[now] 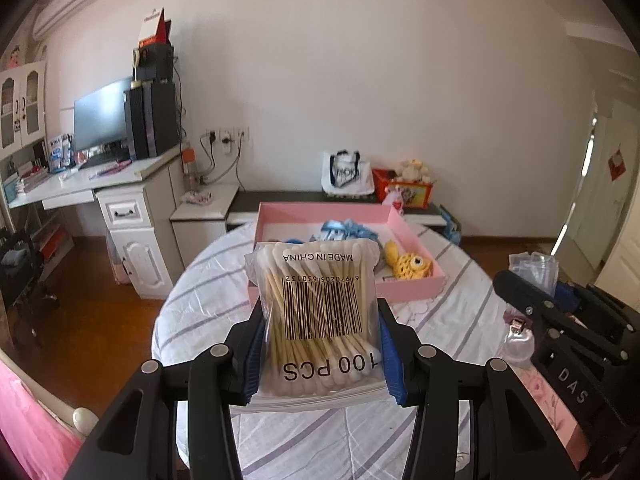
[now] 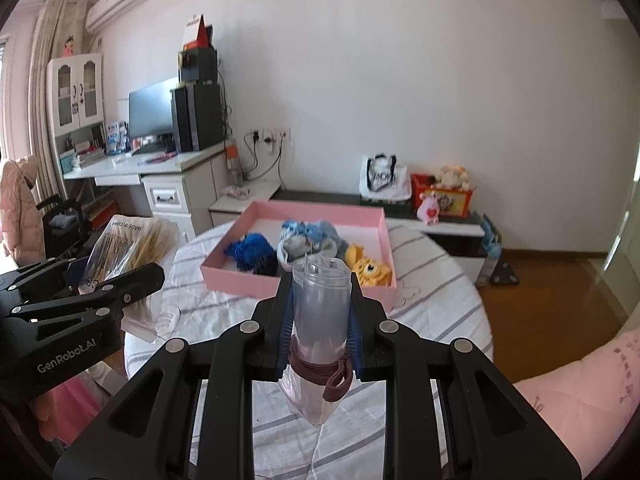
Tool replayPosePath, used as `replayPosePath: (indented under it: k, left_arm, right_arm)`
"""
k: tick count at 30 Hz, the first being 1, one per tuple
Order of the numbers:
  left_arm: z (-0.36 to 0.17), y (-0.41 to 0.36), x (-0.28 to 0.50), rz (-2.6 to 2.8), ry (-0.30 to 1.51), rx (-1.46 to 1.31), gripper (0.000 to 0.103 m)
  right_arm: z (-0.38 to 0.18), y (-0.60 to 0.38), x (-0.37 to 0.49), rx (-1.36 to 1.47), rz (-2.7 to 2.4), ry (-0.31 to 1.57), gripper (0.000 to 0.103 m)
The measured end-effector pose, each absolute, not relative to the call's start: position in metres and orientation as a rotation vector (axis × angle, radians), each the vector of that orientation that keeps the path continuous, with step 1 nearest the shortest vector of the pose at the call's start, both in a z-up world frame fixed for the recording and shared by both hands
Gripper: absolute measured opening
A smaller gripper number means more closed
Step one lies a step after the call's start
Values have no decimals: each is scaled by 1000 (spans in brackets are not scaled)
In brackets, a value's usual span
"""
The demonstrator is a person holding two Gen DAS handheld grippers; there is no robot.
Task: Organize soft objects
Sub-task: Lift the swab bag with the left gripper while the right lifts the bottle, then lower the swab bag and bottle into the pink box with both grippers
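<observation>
My left gripper (image 1: 320, 312) is shut on a clear bag of cotton swabs (image 1: 320, 312), held above the round table, just short of the pink tray (image 1: 416, 236). It also shows in the right wrist view (image 2: 128, 248). My right gripper (image 2: 320, 300) is shut on a rolled bundle of clear plastic bags (image 2: 320, 312) tied with a dark red band, held above the table before the tray (image 2: 296, 280). In the tray lie a yellow plush fish (image 2: 370, 270), a blue yarn toy (image 2: 252, 250) and a light blue soft bundle (image 2: 308, 236).
The round table (image 2: 440, 300) has a white striped cloth. Behind it stand a low dark bench (image 2: 320, 198) with a white tote bag (image 2: 384, 178) and a red toy box (image 2: 444, 196), and a white desk (image 2: 160, 168) with a monitor at left.
</observation>
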State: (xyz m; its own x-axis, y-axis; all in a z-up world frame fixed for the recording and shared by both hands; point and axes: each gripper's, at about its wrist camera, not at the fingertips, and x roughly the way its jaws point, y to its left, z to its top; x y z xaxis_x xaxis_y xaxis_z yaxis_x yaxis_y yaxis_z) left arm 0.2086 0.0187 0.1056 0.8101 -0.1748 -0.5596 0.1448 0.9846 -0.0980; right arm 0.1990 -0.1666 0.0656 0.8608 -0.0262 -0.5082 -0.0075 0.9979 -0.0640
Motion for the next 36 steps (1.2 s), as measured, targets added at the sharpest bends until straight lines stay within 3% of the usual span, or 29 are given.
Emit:
replayPosePath:
  k: [36]
  left_arm:
    - [46, -22, 542, -188, 892, -34, 46]
  right_arm:
    - [-23, -193, 410, 19, 6, 832, 22]
